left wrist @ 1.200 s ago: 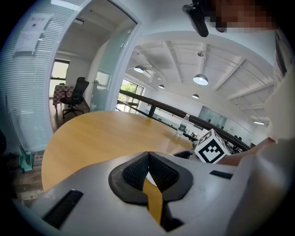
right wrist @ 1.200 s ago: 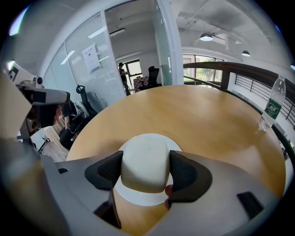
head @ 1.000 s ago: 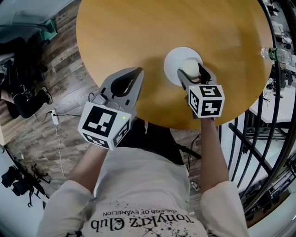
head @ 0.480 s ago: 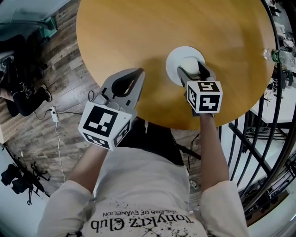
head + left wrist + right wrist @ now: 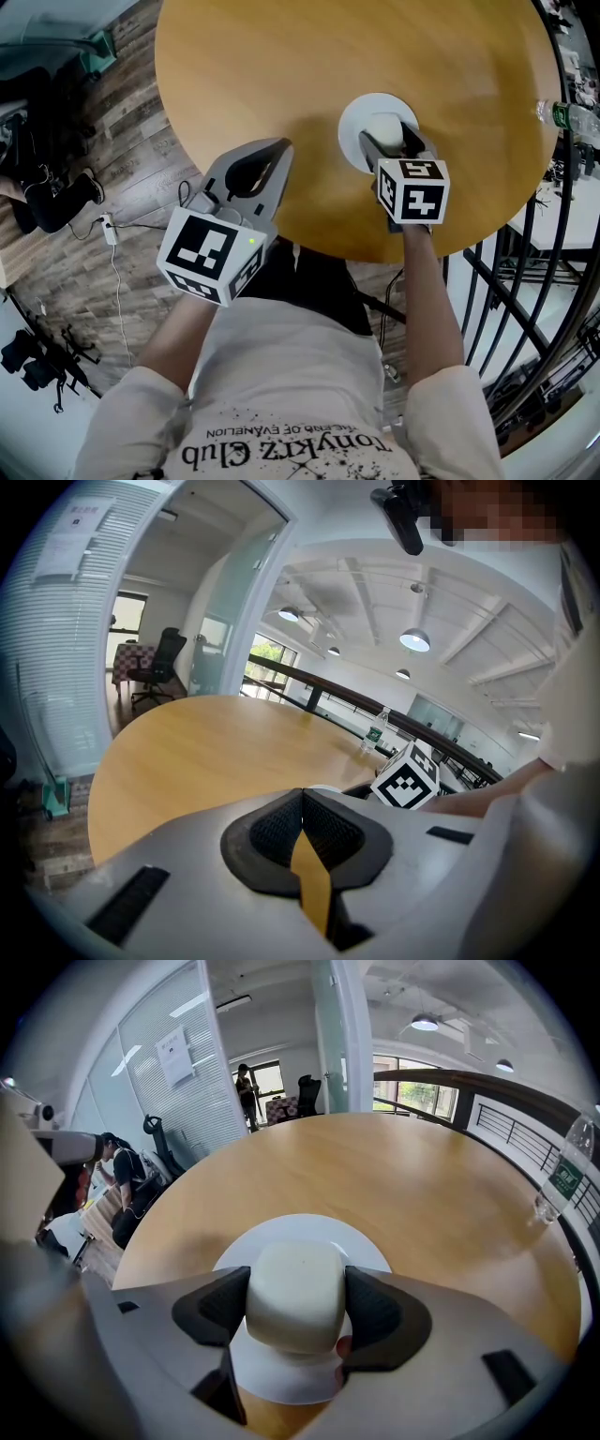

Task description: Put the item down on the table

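A cream-white rounded block (image 5: 292, 1297) is clamped between the black pads of my right gripper (image 5: 294, 1309), directly over a white plate (image 5: 309, 1232) on the round wooden table (image 5: 375, 1166). From the head view the block (image 5: 383, 131) shows above the plate (image 5: 356, 122), with the right gripper (image 5: 386, 142) shut on it. I cannot tell whether the block touches the plate. My left gripper (image 5: 265, 159) hangs over the table's near edge, jaws together and holding nothing; in the left gripper view its pads (image 5: 302, 832) meet.
A clear water bottle (image 5: 562, 1180) stands at the table's far right edge, also seen as the bottle (image 5: 562, 114). Black railing (image 5: 534, 272) runs along the right. Wood floor and cables lie to the left, below the table (image 5: 281, 66).
The right gripper with the block has shifted slightly forward over the plate. The left gripper has stayed in place.
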{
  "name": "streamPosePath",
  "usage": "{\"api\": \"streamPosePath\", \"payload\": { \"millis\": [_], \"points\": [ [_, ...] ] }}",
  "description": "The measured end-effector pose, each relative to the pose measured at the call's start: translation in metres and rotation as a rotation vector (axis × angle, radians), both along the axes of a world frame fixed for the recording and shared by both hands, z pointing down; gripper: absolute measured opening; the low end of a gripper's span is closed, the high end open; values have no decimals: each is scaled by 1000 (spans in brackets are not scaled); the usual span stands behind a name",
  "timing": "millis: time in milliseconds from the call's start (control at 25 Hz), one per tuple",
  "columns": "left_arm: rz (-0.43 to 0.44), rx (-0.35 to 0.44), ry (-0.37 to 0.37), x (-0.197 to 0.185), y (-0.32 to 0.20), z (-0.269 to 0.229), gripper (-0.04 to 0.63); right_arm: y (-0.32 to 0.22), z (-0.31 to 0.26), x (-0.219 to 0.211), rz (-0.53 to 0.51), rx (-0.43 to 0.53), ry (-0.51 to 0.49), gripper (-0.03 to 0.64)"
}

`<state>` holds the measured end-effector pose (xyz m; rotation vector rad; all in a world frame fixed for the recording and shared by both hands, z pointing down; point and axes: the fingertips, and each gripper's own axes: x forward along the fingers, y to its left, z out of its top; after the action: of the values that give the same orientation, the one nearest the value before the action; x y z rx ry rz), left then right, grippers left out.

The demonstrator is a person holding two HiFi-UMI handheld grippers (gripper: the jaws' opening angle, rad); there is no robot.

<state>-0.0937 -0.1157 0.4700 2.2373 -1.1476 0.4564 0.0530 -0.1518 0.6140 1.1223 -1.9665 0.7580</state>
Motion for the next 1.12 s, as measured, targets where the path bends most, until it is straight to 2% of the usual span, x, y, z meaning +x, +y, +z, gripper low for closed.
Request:
{"api": "streamPosePath", "payload": {
  "millis": [400, 1120],
  "points": [
    [-1, 5, -1, 0, 2, -1, 25, 1, 4, 0, -24, -7, 76, 321],
    [1, 19, -6, -2, 7, -8, 25, 1, -9, 3, -9, 24, 47, 322]
  ]
}}
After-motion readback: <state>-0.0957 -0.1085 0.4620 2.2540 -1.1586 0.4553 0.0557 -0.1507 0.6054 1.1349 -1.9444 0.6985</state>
